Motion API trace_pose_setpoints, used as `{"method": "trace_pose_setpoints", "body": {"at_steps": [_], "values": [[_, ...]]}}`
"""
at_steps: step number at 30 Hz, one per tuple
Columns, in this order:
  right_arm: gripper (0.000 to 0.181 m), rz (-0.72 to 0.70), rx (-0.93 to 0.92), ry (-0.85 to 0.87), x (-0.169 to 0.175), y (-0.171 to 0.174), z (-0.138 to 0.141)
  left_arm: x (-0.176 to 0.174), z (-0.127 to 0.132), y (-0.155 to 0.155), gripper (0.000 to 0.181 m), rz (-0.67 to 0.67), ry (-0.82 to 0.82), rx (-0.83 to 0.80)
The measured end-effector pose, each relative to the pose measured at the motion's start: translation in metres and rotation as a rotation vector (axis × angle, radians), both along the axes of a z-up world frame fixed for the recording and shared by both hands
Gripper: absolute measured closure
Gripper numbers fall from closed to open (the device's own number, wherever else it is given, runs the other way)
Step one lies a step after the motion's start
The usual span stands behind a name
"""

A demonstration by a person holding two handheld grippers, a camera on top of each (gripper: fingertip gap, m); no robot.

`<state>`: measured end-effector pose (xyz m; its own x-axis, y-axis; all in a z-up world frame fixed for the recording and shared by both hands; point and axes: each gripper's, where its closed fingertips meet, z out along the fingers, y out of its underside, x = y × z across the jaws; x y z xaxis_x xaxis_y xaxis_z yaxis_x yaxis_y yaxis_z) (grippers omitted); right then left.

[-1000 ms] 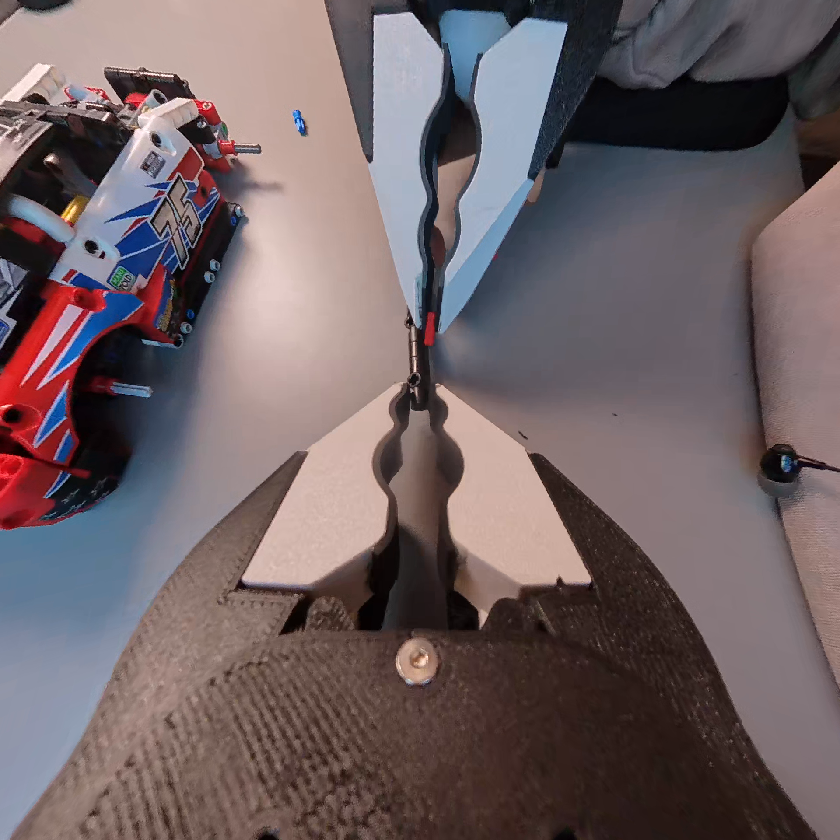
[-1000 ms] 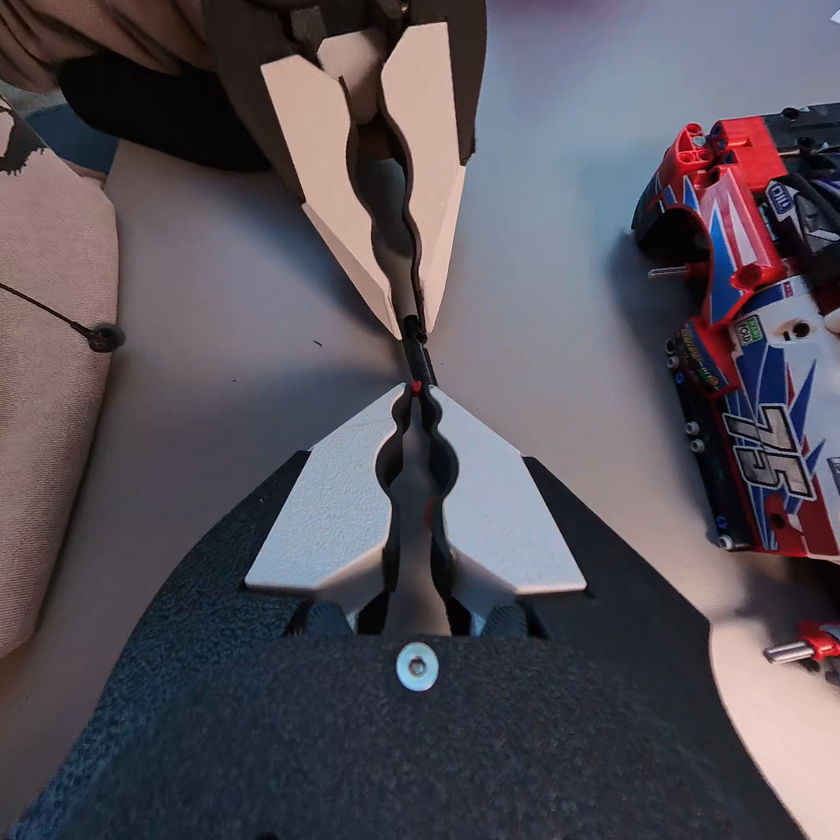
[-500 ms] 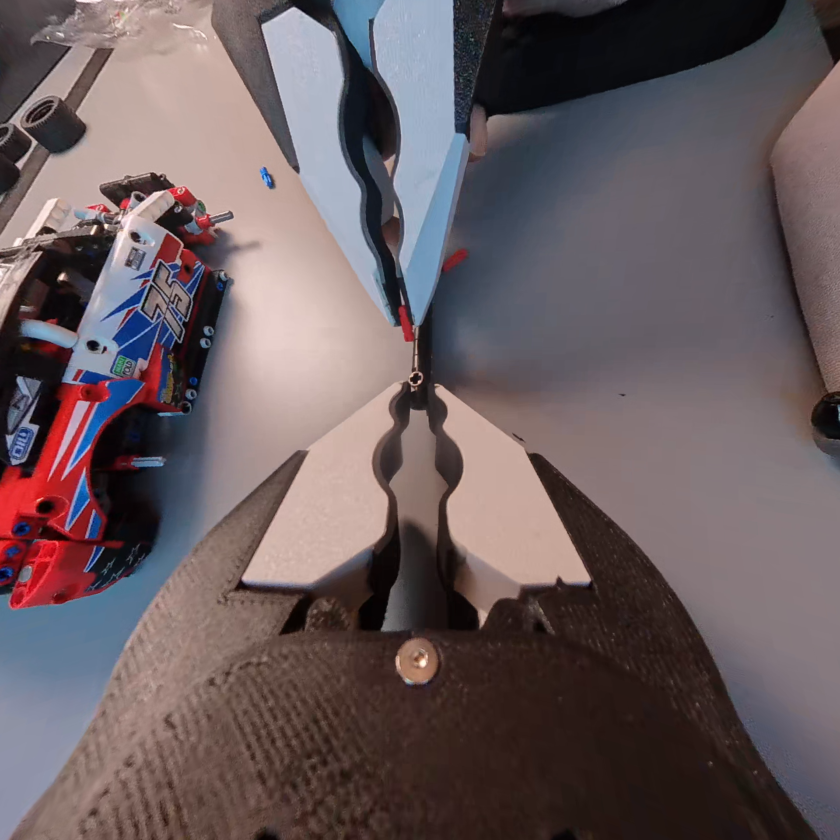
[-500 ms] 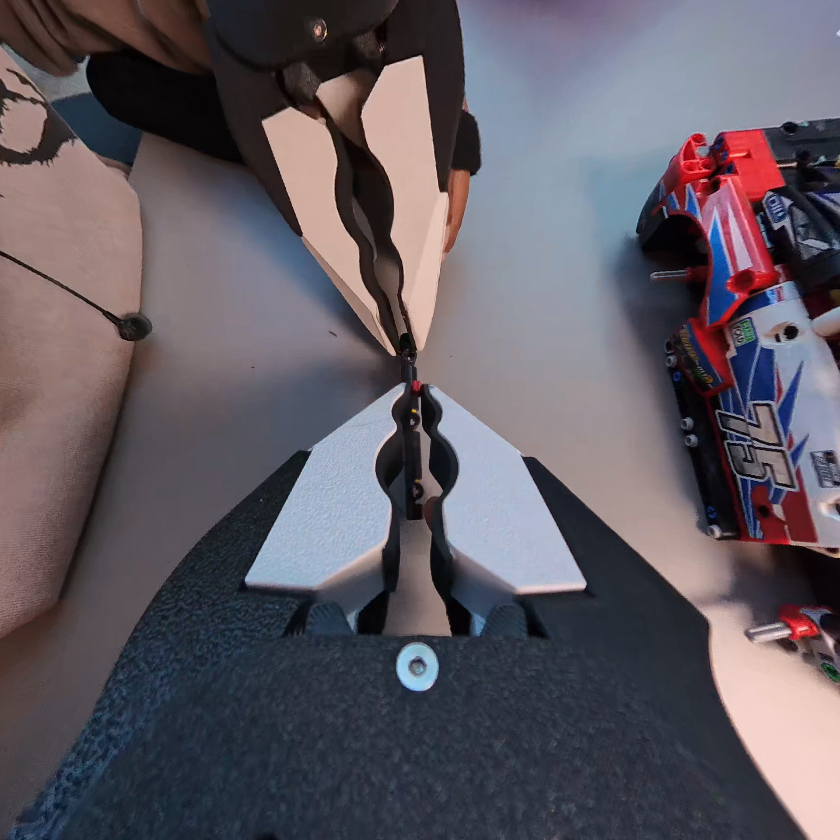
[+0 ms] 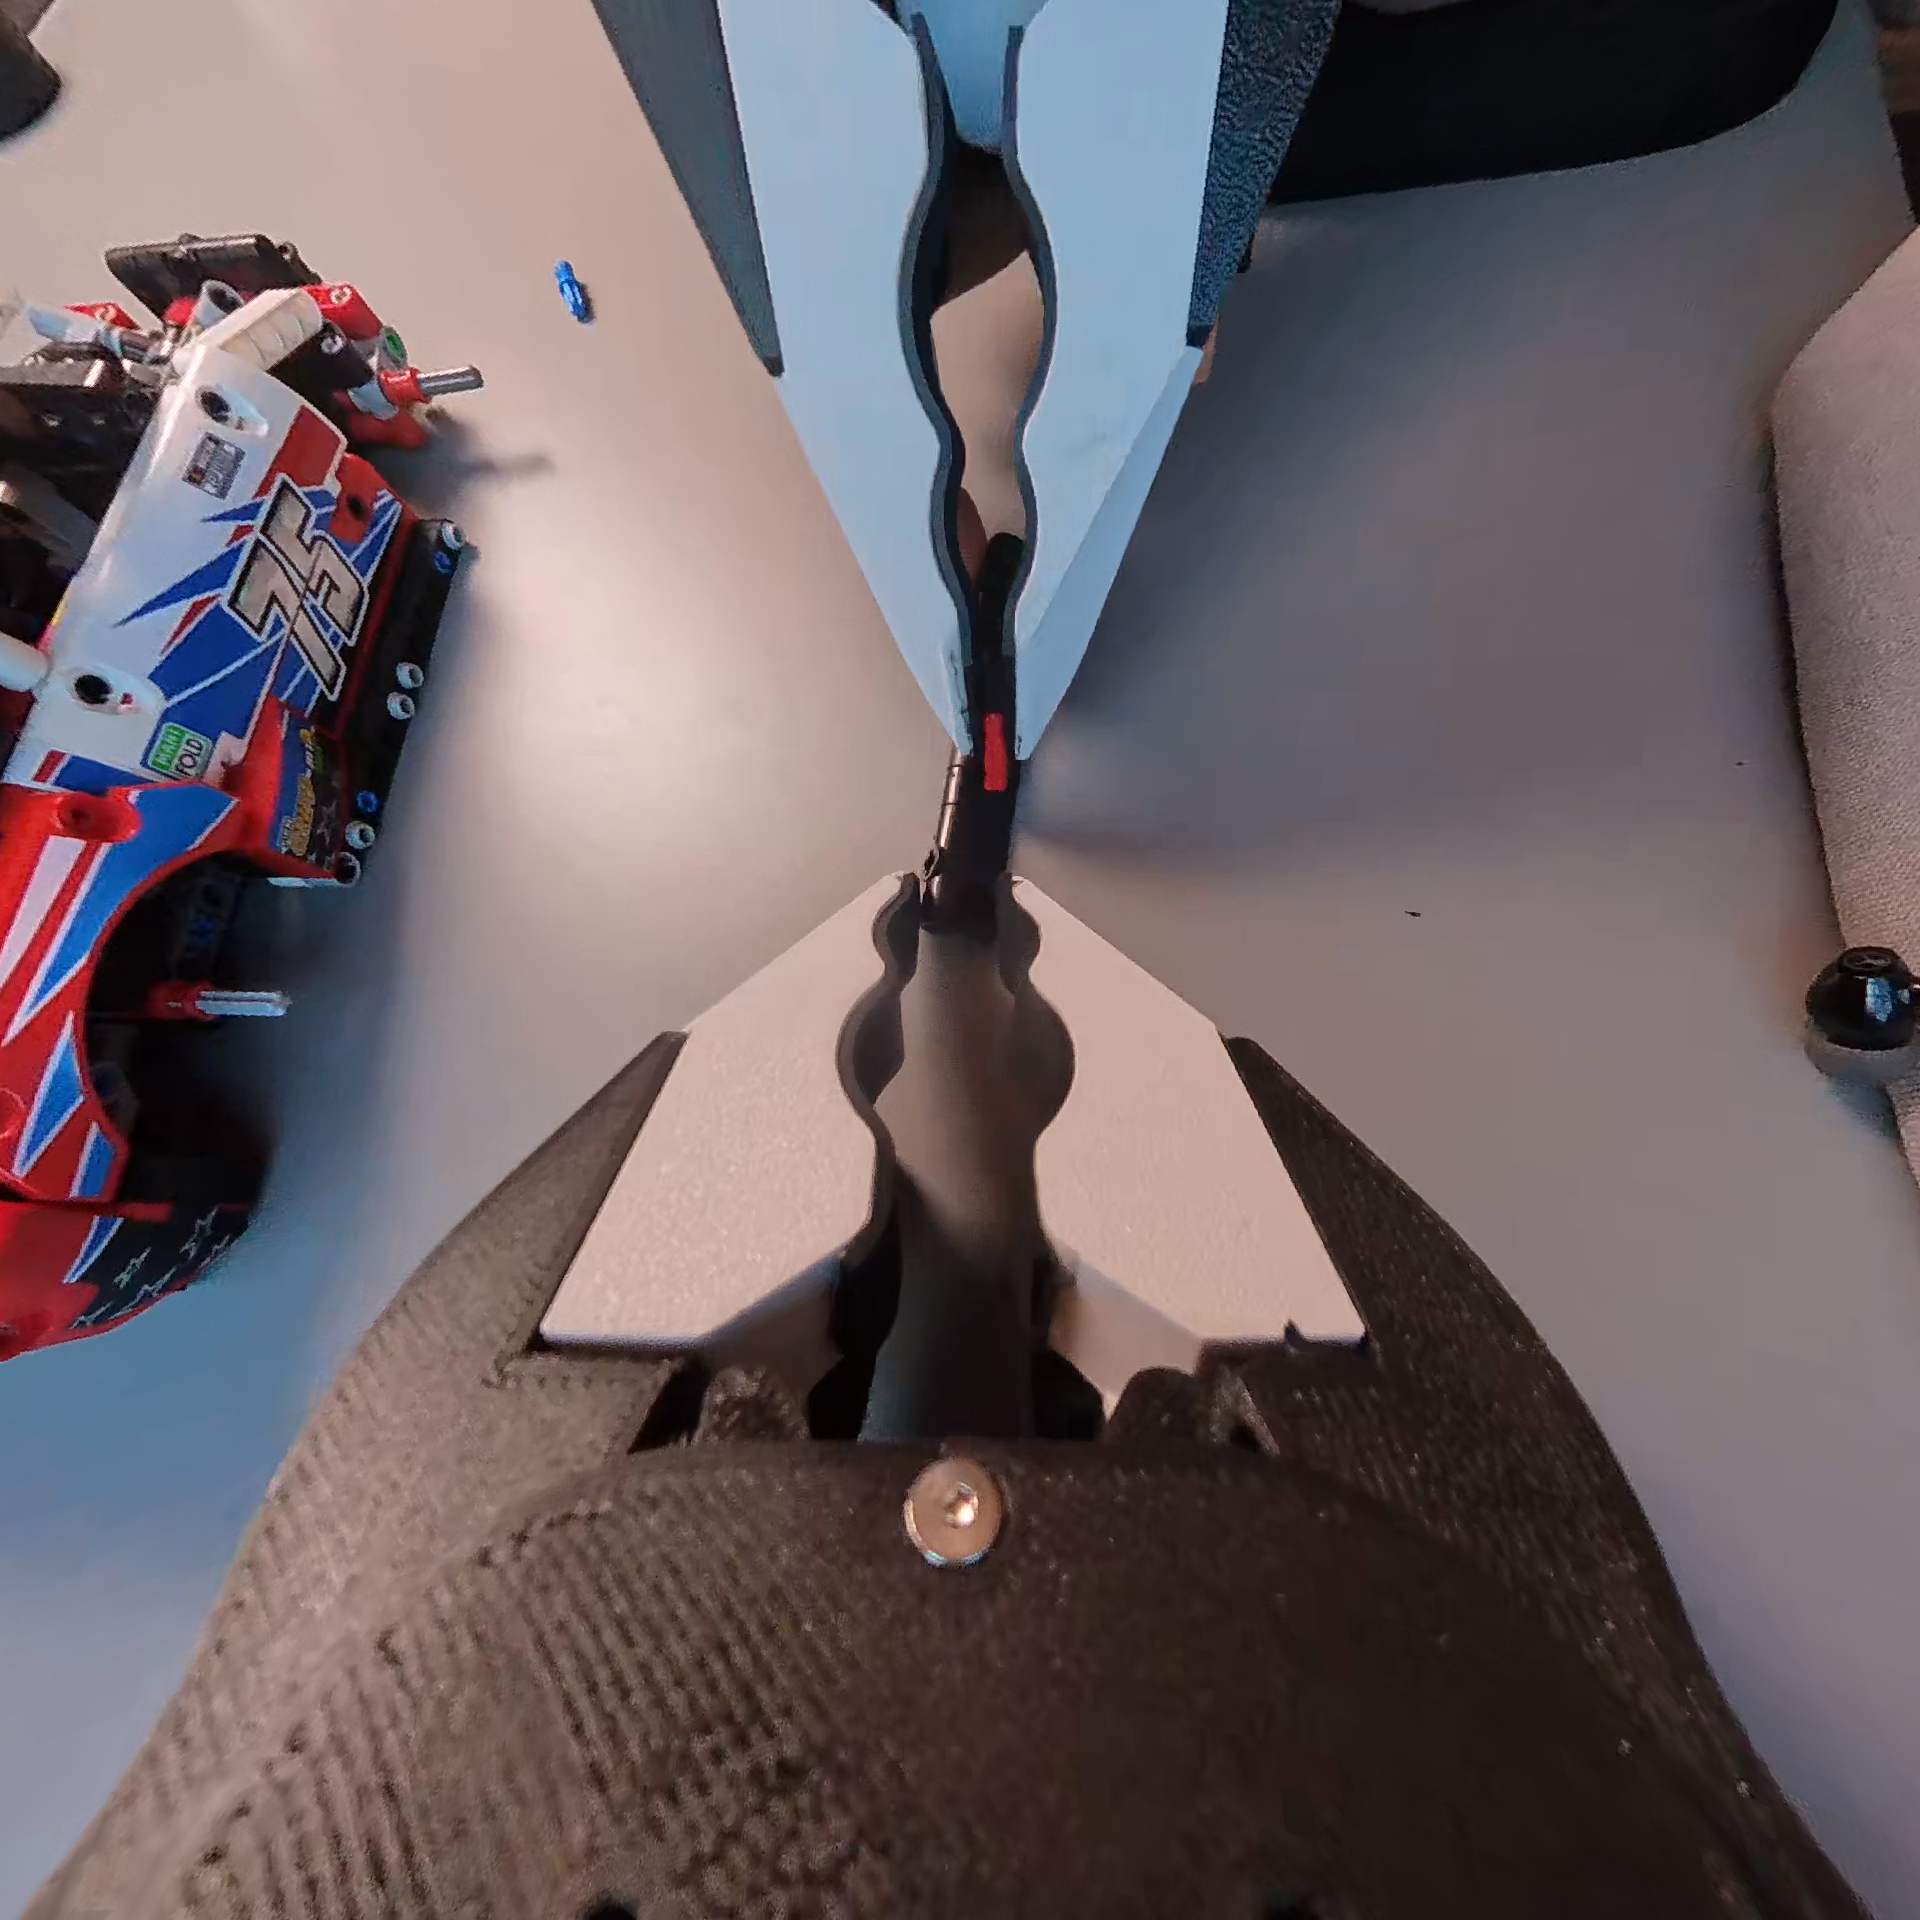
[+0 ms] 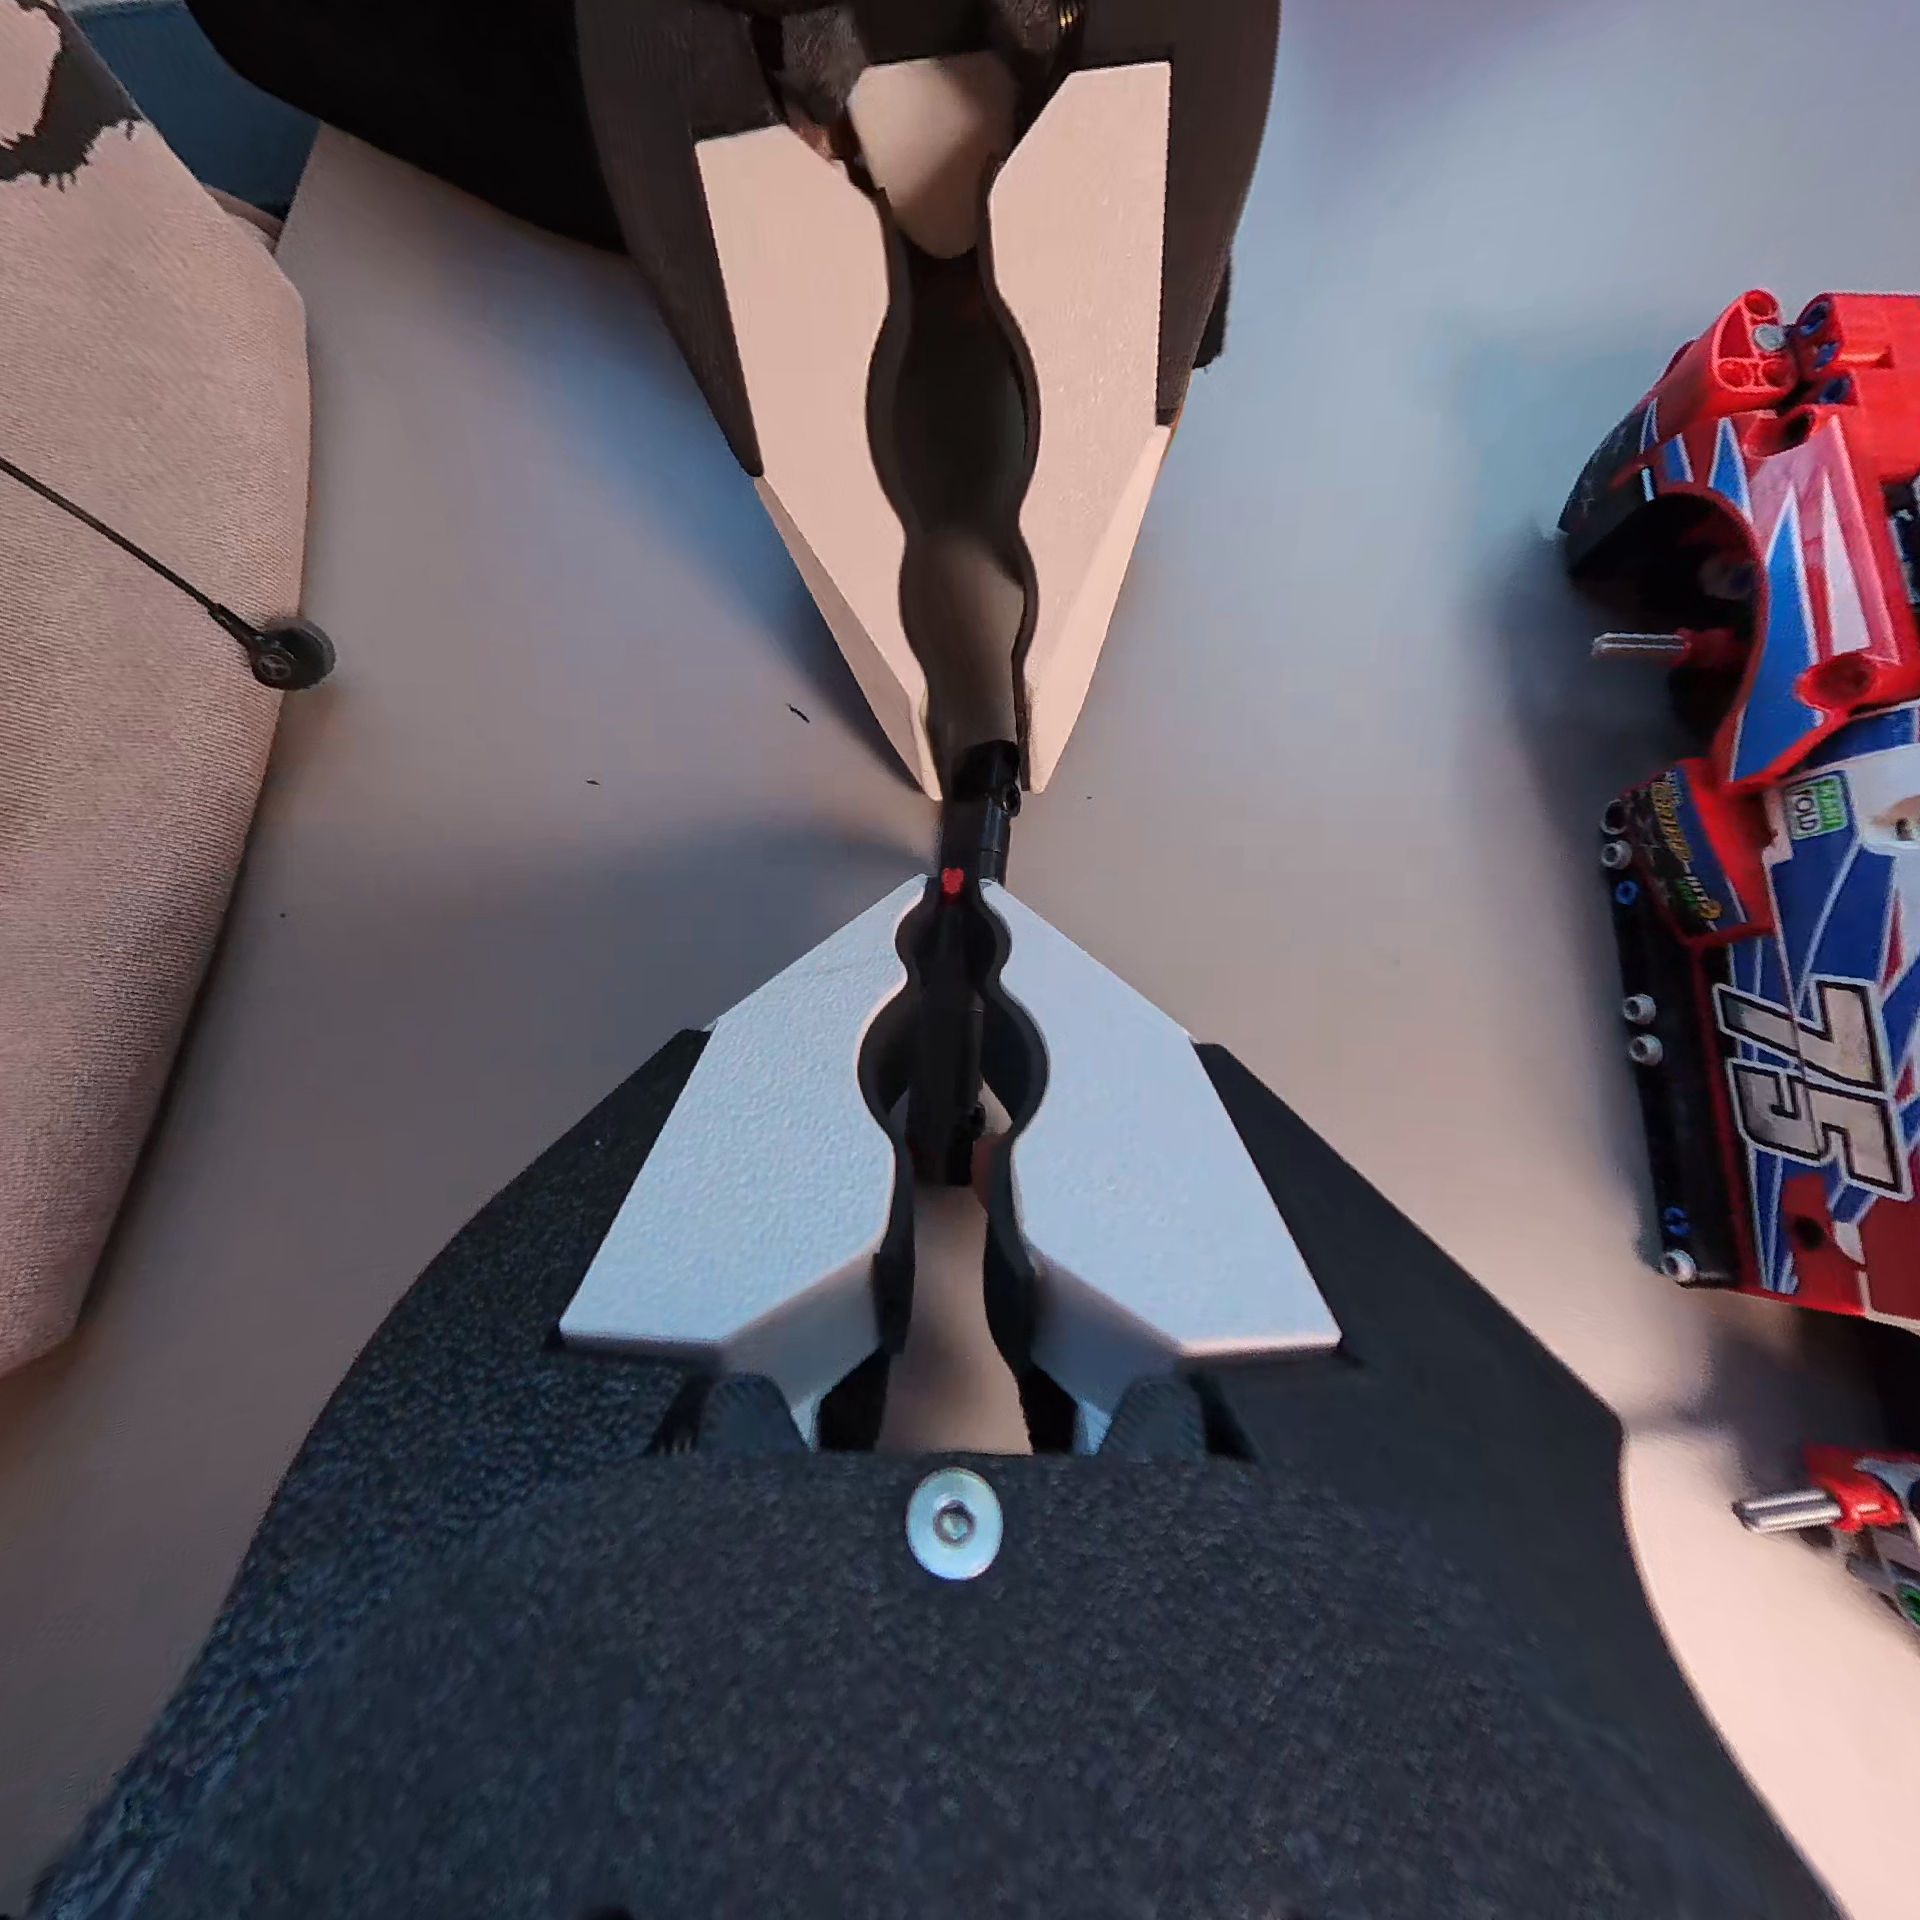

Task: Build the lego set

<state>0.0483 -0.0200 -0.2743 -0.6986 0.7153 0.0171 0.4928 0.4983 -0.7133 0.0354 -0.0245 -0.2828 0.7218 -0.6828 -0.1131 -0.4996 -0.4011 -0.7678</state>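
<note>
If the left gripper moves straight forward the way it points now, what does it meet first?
Most likely the right gripper, tip to tip opposite the left gripper. Only the thin black lego piece that both hold spans the short gap.

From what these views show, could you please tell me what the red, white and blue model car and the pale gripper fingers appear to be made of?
The red, white and blue model car looks like glossy moulded plastic: hard edges, sheen, sticker-like graphics. The left gripper's pale fingers appear matte, finely textured, probably printed plastic; their black mount shows woven-looking layer lines. The right gripper looks similar.
</note>
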Motion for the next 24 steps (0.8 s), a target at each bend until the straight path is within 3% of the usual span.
{"method": "trace_pose_setpoints", "body": {"at_steps": [4,11,17,24], "values": [[0.18,-0.009,-0.015,0.019,-0.002,0.002,0.004,0.0,0.002,0.0,0.172,0.015,-0.034,-0.014],[0.18,-0.083,-0.15,0.065,-0.004,0.023,0.03,0.001,0.01,-0.002,0.175,-0.087,0.092,0.166],[0.18,-0.046,-0.057,0.007,-0.001,0.015,0.007,0.011,0.007,-0.008,0.175,-0.174,0.154,0.218],[0.18,0.037,0.021,0.01,-0.001,-0.005,-0.001,0.016,0.006,-0.007,0.174,-0.169,0.12,0.191]]}}
